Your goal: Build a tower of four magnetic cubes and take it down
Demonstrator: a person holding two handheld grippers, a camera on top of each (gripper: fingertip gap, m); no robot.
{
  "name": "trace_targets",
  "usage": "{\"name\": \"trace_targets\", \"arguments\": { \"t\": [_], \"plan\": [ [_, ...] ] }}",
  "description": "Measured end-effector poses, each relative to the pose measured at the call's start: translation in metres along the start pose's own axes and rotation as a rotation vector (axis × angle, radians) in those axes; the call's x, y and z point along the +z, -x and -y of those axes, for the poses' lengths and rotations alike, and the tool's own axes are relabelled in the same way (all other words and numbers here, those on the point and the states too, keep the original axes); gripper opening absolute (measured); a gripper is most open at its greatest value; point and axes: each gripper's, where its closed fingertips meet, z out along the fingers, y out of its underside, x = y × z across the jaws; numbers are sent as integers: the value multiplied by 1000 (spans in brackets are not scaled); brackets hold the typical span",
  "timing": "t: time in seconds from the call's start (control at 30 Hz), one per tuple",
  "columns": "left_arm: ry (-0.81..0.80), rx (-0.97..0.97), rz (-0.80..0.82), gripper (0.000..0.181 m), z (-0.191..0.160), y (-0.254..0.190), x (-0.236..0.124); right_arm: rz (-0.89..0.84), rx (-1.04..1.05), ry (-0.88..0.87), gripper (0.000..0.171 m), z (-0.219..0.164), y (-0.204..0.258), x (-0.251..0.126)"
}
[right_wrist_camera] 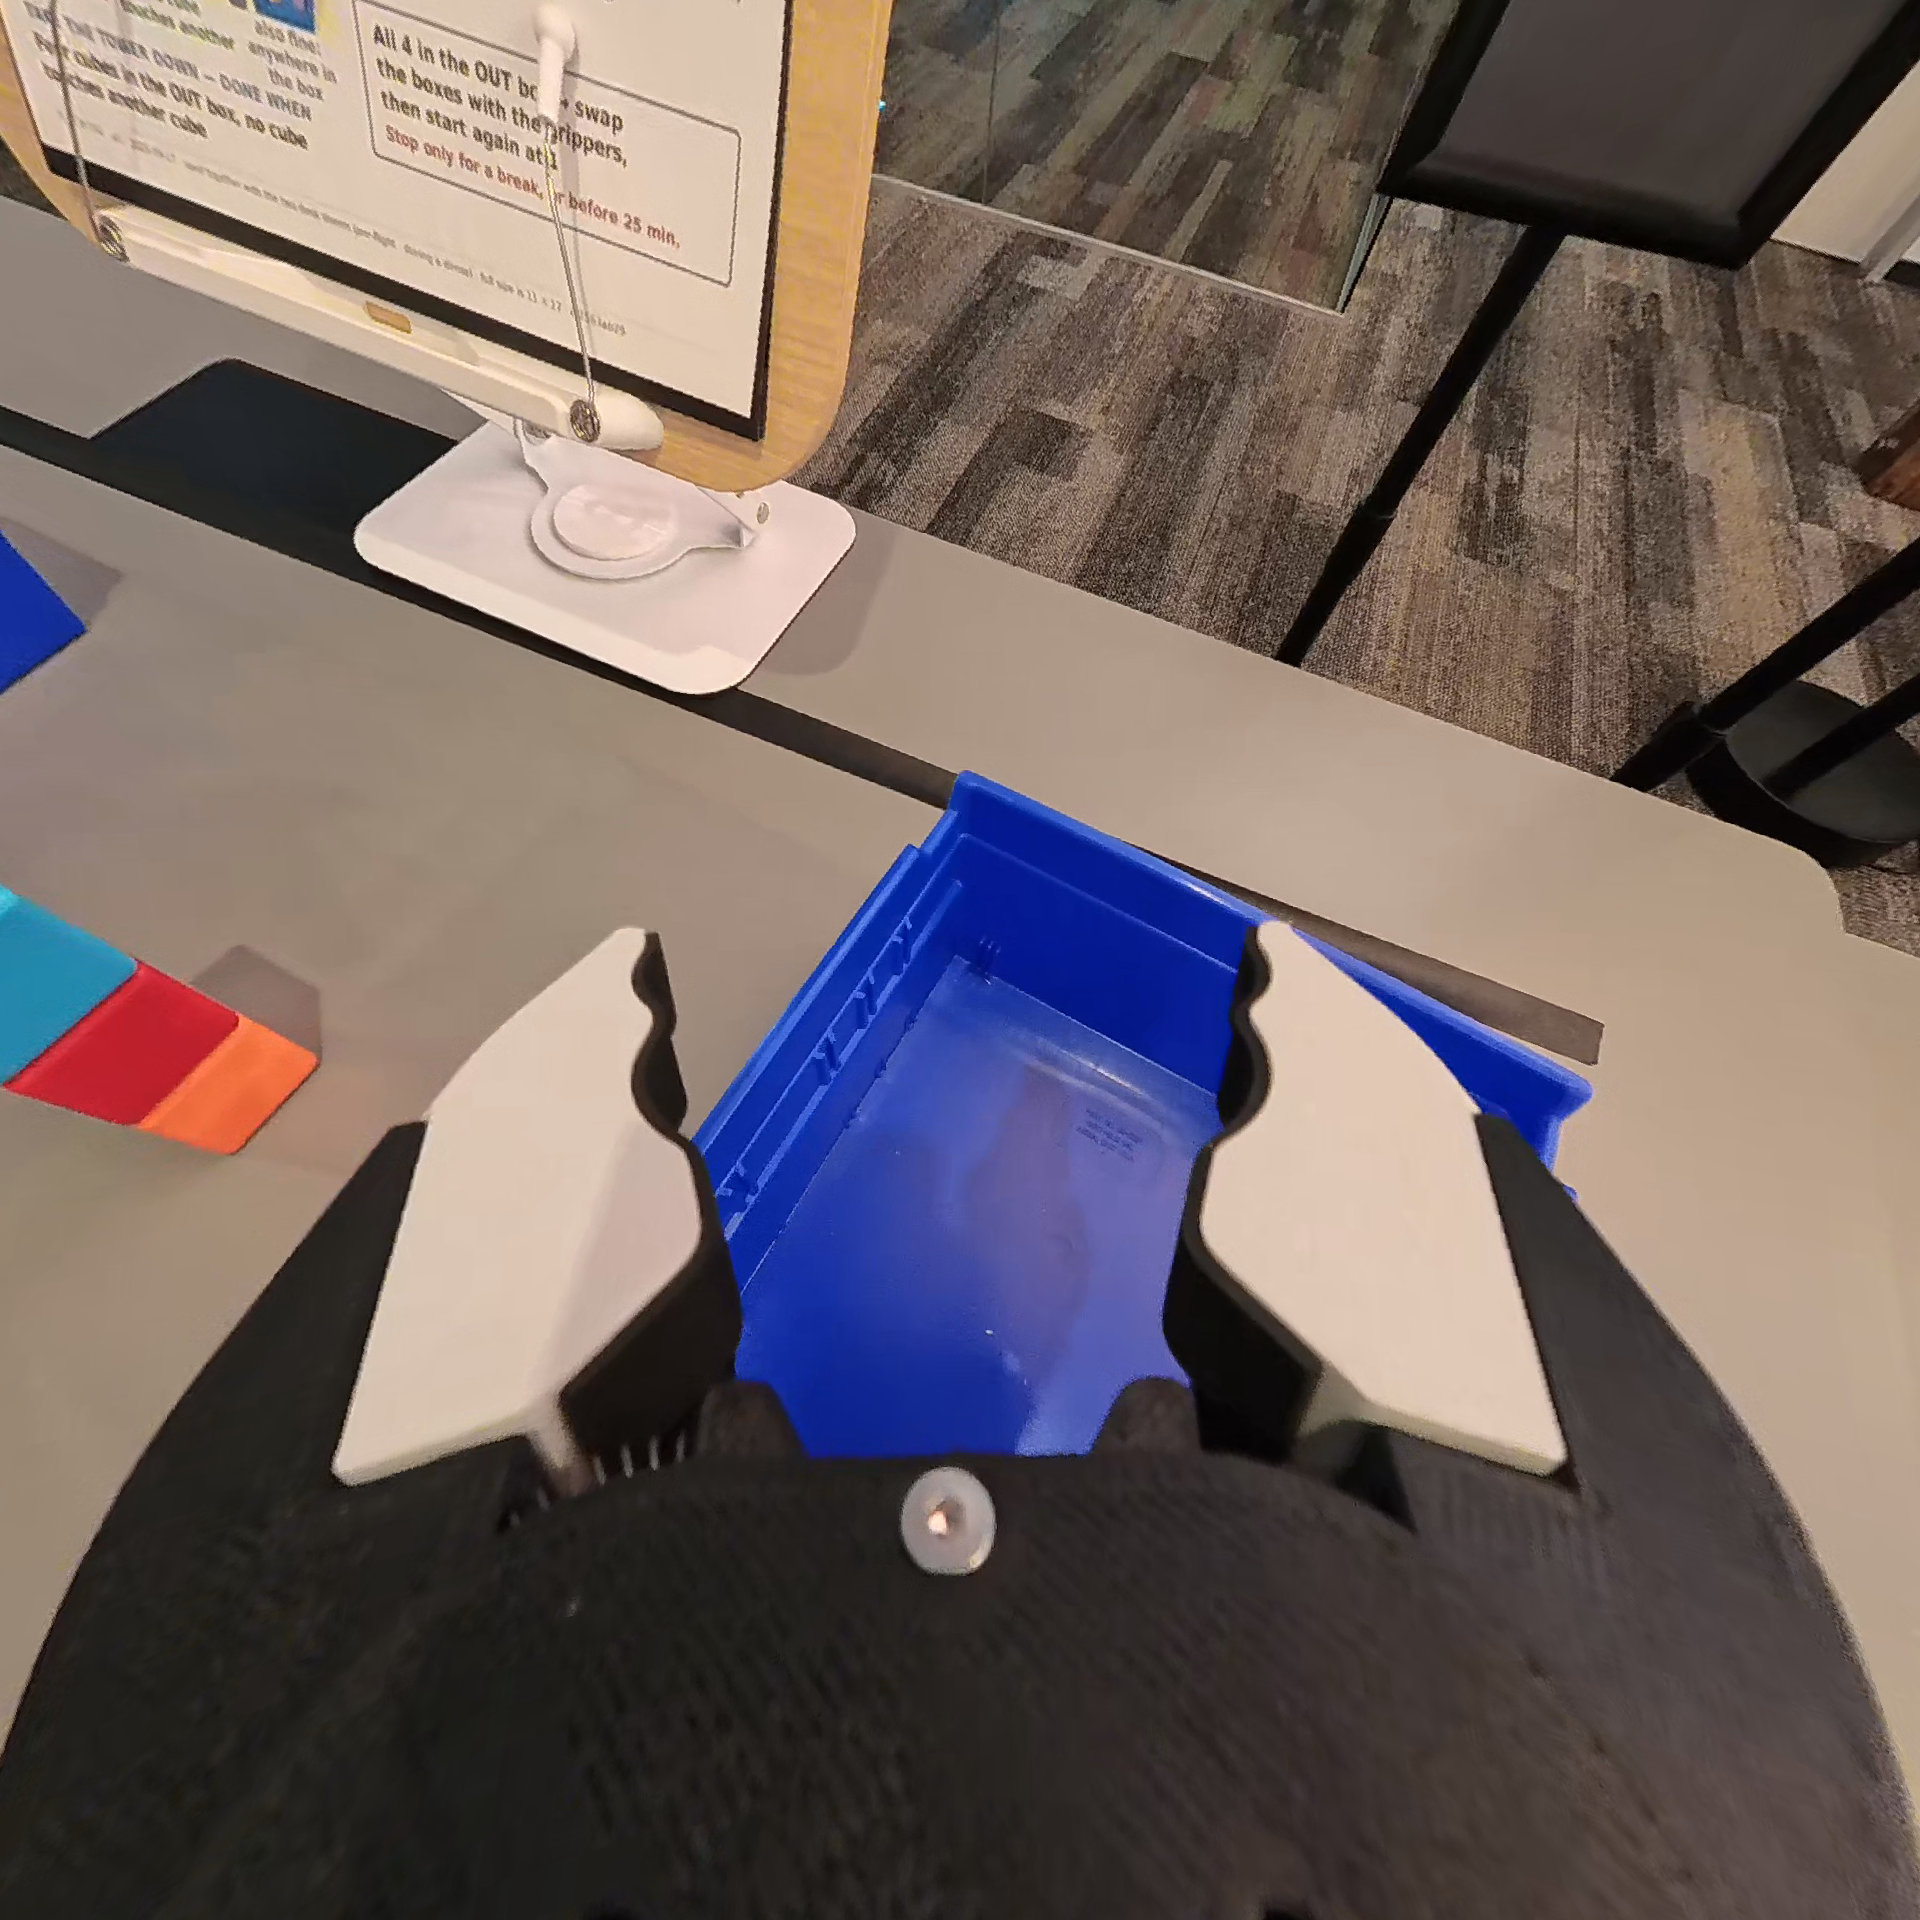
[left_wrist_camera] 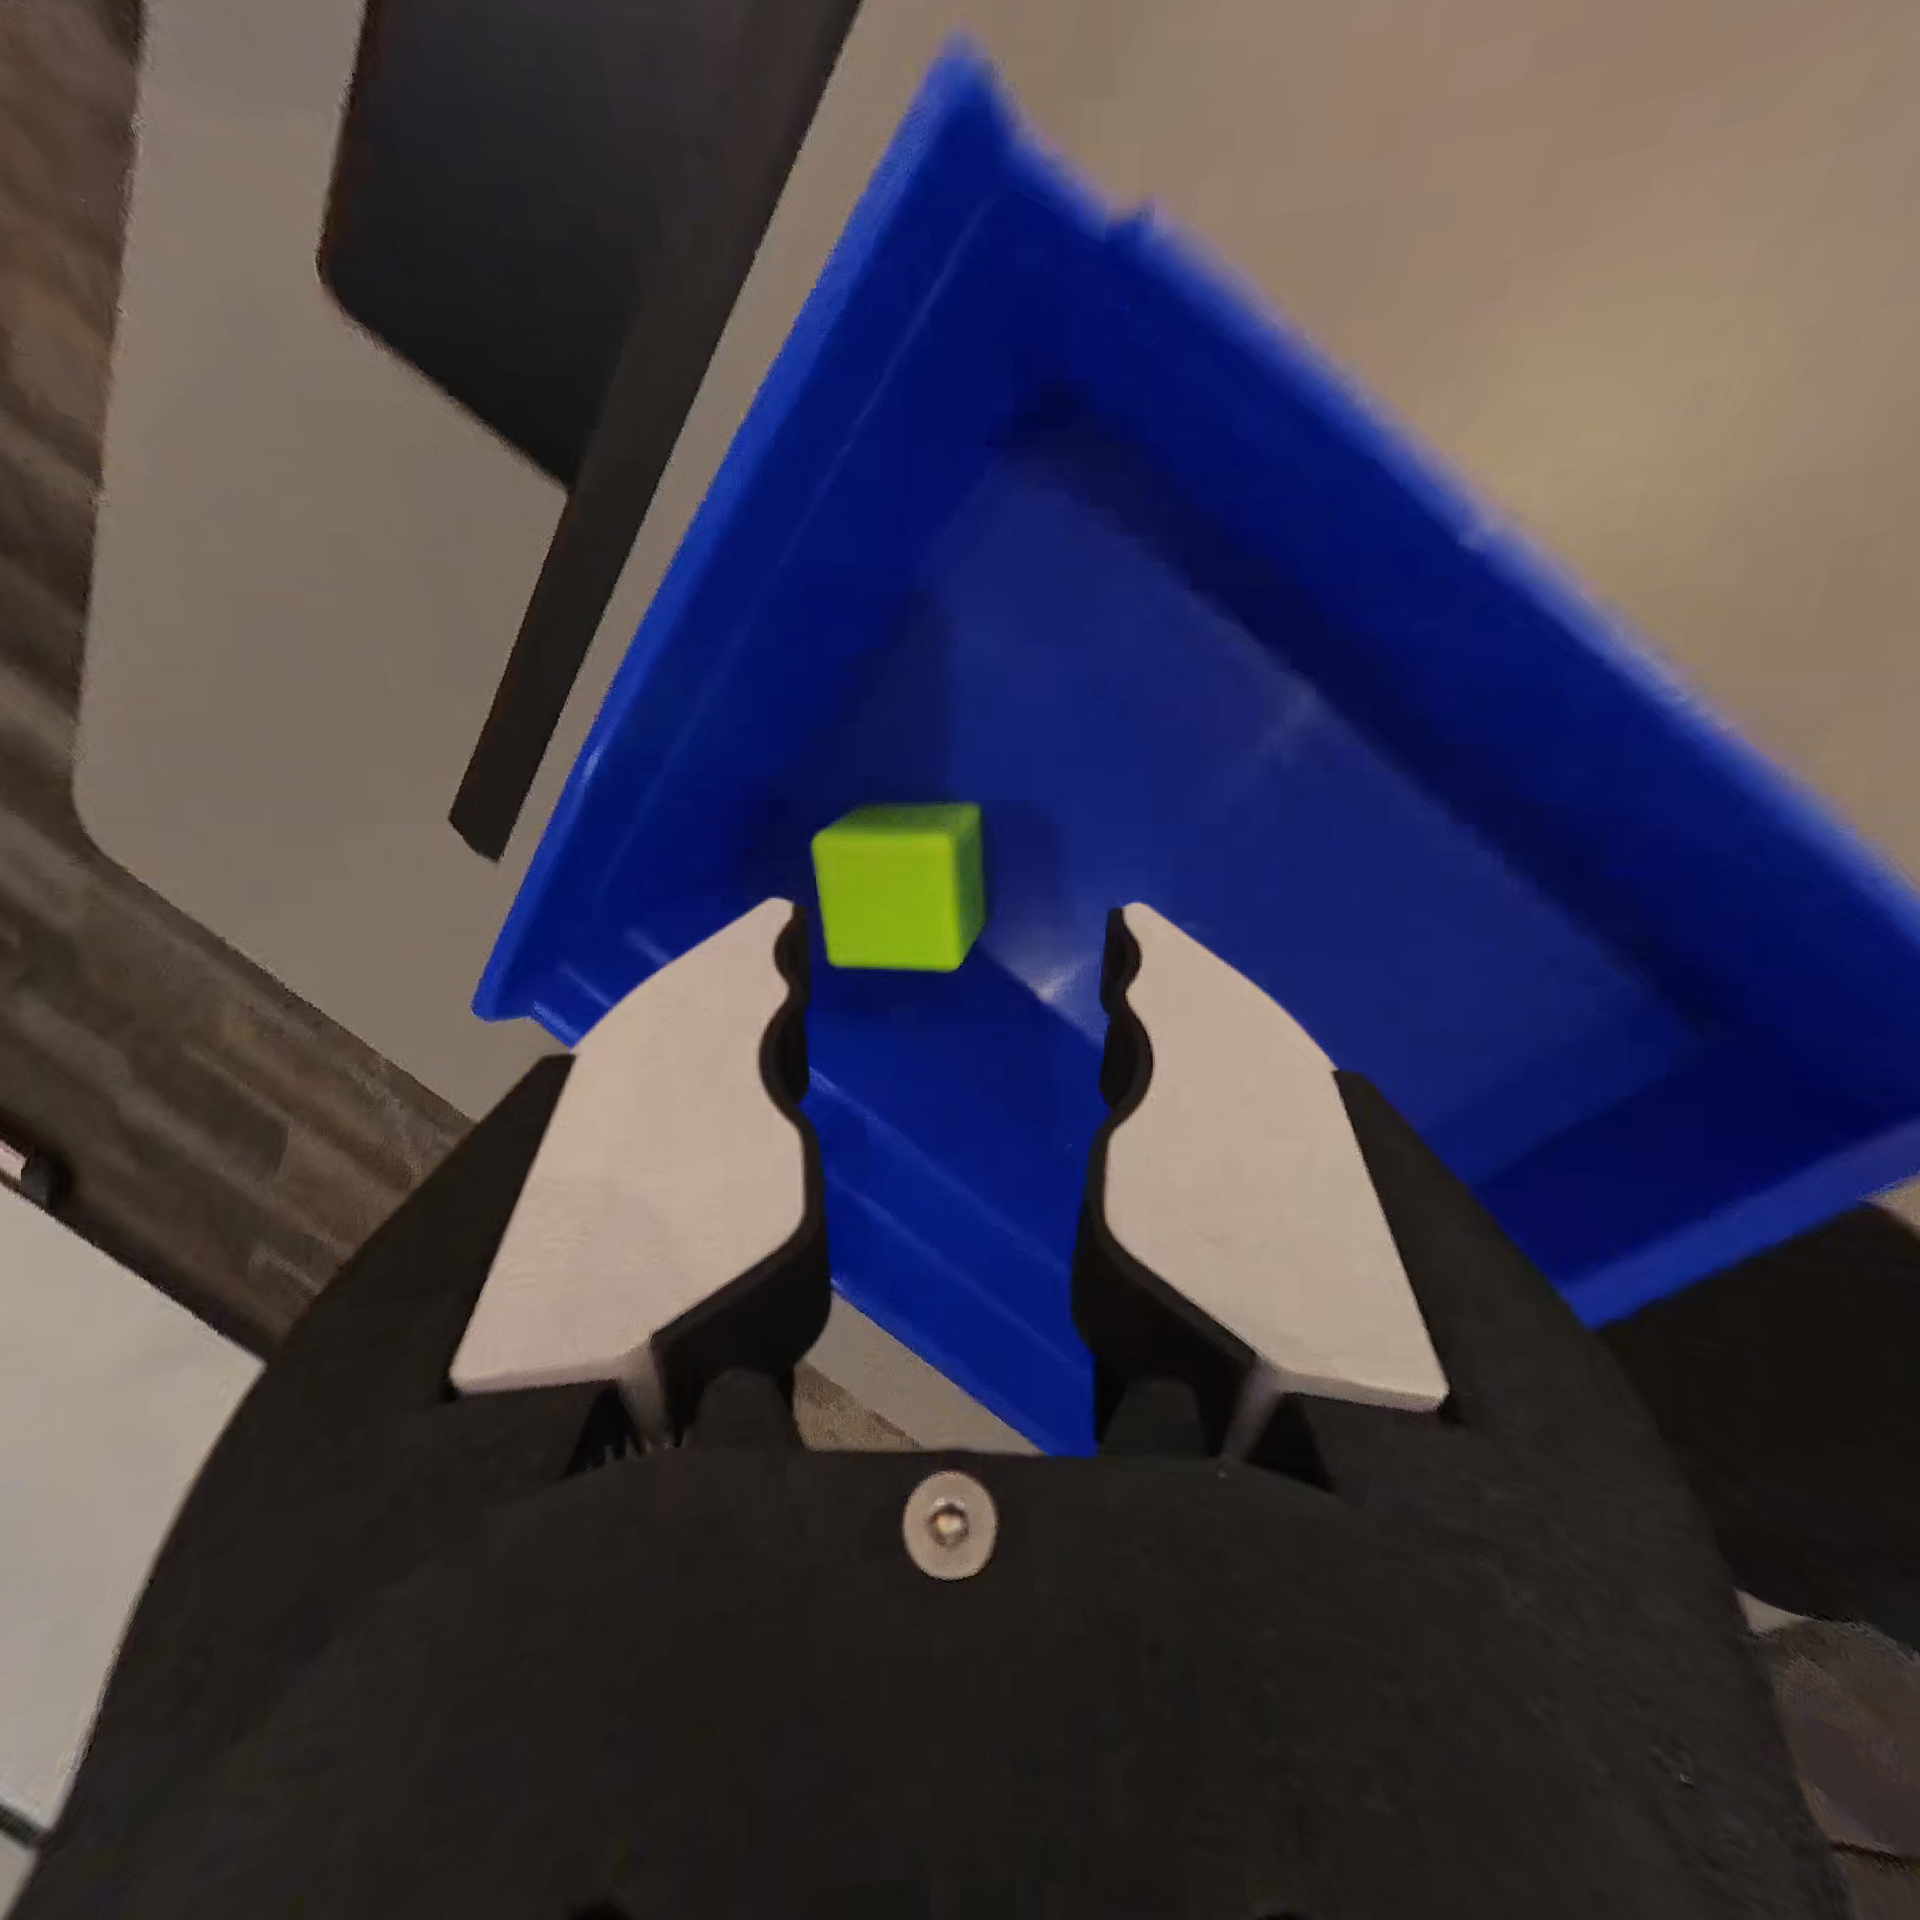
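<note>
In the left wrist view a lime green cube [left_wrist_camera: 900, 885] lies inside a blue bin [left_wrist_camera: 1299, 582], near its left wall. My left gripper [left_wrist_camera: 954, 914] is open above the bin, its left fingertip just beside the cube, holding nothing. In the right wrist view my right gripper [right_wrist_camera: 951, 940] is open wide and empty over a second blue bin [right_wrist_camera: 997, 1195], which holds no cubes that I can see. At the left edge of that view stands a stack of cubes: cyan [right_wrist_camera: 52, 966] on top, red [right_wrist_camera: 125, 1049] in the middle, orange [right_wrist_camera: 234, 1086] at the bottom, cut off by the frame.
A screen on a white stand [right_wrist_camera: 613, 561] is at the back of the grey table [right_wrist_camera: 520, 790]. A corner of another blue bin [right_wrist_camera: 31, 623] shows far left. The table's far edge drops to patterned carpet [right_wrist_camera: 1195, 416], with black furniture legs [right_wrist_camera: 1423, 447] beyond. The grippers' ends are close to 55 cm from one another.
</note>
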Motion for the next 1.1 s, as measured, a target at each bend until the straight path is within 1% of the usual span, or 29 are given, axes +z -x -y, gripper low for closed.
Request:
{"name": "trace_targets", "arguments": {
  "t": [0.13,0.3,0.43,0.6,0.63,0.67,0.7,0.8,0.9,1.0,1.1],
  "plan": [
    [20,-34,-17,57,-21,14,38,-1,1,11,103,-3,-1,4],
    [81,-25,-33,59,-33,24,69,-14,0,27,103,-7,-6,7],
    [131,-23,-73,60,-42,21,84,-16,5,42,104,-11,-8,10],
    [184,-8,-75,58,-50,19,98,-7,0,61,104,-15,-6,14],
    [181,-13,-64,57,-49,21,100,-7,0,61,104,-15,-6,14],
    [168,-18,-69,50,-47,20,100,-5,-1,62,103,-15,-6,14],
    [156,-17,-63,50,-46,20,99,-3,-1,62,103,-15,-6,13],
    [147,-15,-35,50,-45,24,91,3,1,63,103,-15,-5,13],
    [127,-6,-14,50,-43,25,70,12,3,64,103,-15,-5,12],
    [75,27,40,49,-31,25,29,19,6,56,103,-13,-4,10],
    [-28,93,104,49,3,14,-28,27,10,41,103,-10,-2,7]
  ]
}}
